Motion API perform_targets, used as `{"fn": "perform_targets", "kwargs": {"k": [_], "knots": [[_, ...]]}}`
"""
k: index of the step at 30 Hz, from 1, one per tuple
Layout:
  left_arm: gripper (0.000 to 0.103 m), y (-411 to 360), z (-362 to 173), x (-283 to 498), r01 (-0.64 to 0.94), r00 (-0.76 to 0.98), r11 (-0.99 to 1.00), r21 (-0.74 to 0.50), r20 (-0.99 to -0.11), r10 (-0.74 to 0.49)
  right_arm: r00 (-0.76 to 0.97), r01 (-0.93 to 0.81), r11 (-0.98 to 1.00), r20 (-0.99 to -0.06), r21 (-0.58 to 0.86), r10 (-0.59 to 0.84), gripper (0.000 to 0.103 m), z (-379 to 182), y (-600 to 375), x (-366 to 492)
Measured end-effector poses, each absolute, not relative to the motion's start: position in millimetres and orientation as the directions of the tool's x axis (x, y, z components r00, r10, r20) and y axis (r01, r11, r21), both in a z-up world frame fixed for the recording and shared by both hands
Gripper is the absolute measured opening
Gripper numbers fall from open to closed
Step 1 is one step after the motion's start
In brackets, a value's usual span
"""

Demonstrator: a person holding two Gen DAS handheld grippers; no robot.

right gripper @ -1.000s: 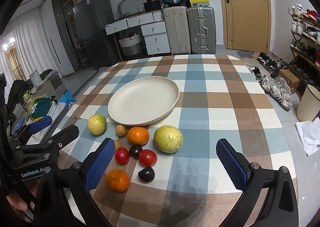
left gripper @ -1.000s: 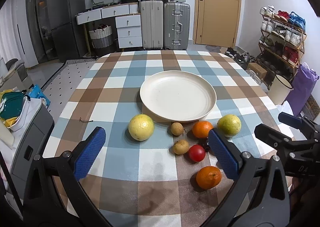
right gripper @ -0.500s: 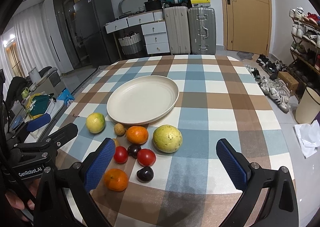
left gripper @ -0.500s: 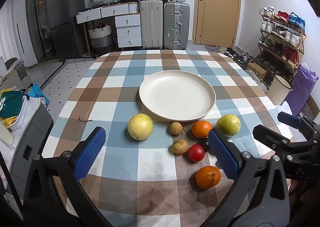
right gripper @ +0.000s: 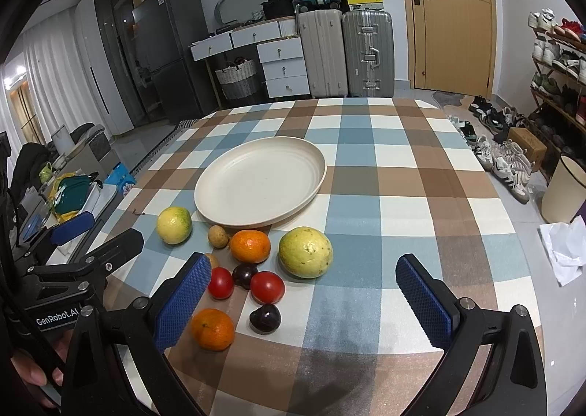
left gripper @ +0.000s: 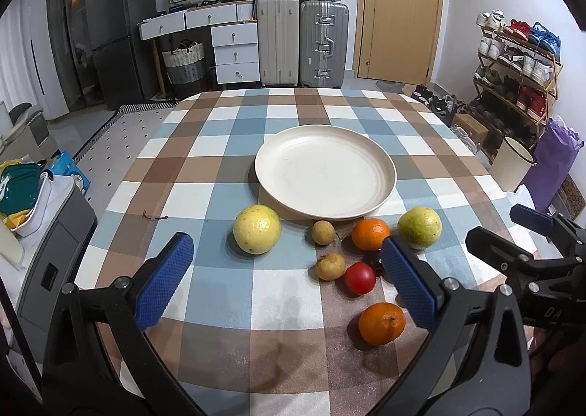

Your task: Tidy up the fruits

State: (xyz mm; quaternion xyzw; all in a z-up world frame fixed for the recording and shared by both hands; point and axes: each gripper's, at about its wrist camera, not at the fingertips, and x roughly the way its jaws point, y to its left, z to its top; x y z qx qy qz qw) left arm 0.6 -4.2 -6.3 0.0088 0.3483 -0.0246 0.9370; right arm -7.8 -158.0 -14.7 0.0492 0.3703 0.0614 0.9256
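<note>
Round cream ceramic plate [right gripper: 260,185]: one. Large yellow-green round citrus fruits: two [right gripper: 306,252] [right gripper: 174,225]. Orange mandarins: two [right gripper: 250,246] [right gripper: 212,329]. Small red tomatoes: two [right gripper: 267,287] [right gripper: 221,282]. Dark purple plums: two [right gripper: 244,274] [right gripper: 265,318]. Small tan-brown round fruits: two [left gripper: 323,232] [left gripper: 330,266]. Fruit total: ten, all on the checked table [right gripper: 403,159]. Blue-padded claws: two [left gripper: 285,280] [right gripper: 311,302].

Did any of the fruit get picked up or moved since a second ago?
No. Nothing was taken hold of or let go. Both cameras only drifted slightly. The left gripper and right gripper stay open above the table, the fruit sit where they were, and the plate is still bare.
</note>
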Motion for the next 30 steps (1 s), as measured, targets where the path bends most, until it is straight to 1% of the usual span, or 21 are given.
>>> {"fn": "perform_targets", "kwargs": {"k": [30], "knots": [[0.102,1.5,-7.6,2.0,0.043,0.74,0.999,-0.017,-0.671,-0.043,0.715,-0.085,0.985,-0.679,0.15,0.165,0.103,-13.4,-158.0,-8.3]]}}
